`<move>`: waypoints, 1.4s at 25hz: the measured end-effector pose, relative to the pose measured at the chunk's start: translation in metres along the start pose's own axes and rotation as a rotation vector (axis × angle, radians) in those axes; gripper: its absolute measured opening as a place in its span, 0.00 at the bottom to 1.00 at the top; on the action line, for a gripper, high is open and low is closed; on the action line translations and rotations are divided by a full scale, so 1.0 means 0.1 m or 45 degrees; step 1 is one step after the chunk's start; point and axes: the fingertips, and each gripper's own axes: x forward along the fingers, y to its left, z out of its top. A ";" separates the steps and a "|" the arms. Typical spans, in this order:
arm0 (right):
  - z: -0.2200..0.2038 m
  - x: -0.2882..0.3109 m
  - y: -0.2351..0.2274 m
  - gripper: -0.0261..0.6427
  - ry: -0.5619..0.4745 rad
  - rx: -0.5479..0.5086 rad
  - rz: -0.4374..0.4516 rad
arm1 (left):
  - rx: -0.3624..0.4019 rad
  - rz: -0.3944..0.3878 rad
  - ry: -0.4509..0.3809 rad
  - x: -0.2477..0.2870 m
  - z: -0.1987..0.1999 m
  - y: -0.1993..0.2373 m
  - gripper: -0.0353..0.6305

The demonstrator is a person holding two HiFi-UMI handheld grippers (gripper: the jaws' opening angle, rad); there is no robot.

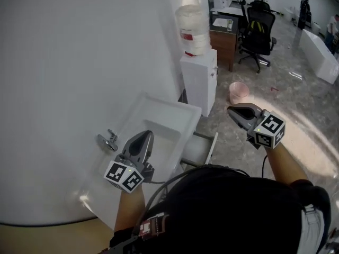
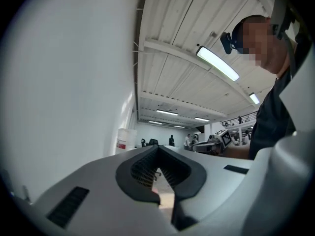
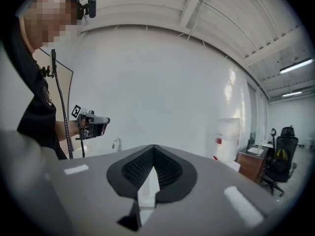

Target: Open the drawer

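Drawer [image 1: 201,148] sits under sink [image 1: 168,106], low between your grippers. Left gripper [image 1: 143,139] and right gripper [image 1: 236,113]: jaws pressed together, empty. Right looks nearer drawer front.

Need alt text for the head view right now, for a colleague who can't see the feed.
The left gripper and right gripper are held up with jaws shut and empty, the left over a white sink, the right over the floor. Below the sink a drawer appears partly open; a water dispenser stands beyond.
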 end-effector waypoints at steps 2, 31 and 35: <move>0.11 0.45 0.22 0.04 -0.025 -0.016 0.101 | 0.023 0.103 -0.001 -0.40 0.08 0.27 0.06; 0.39 3.19 2.28 0.04 -0.098 -0.008 1.204 | 0.019 1.282 -0.109 -3.07 0.09 0.55 0.06; 0.50 3.13 2.49 0.04 -0.098 0.055 1.201 | 0.027 1.320 -0.110 -3.36 0.17 0.41 0.06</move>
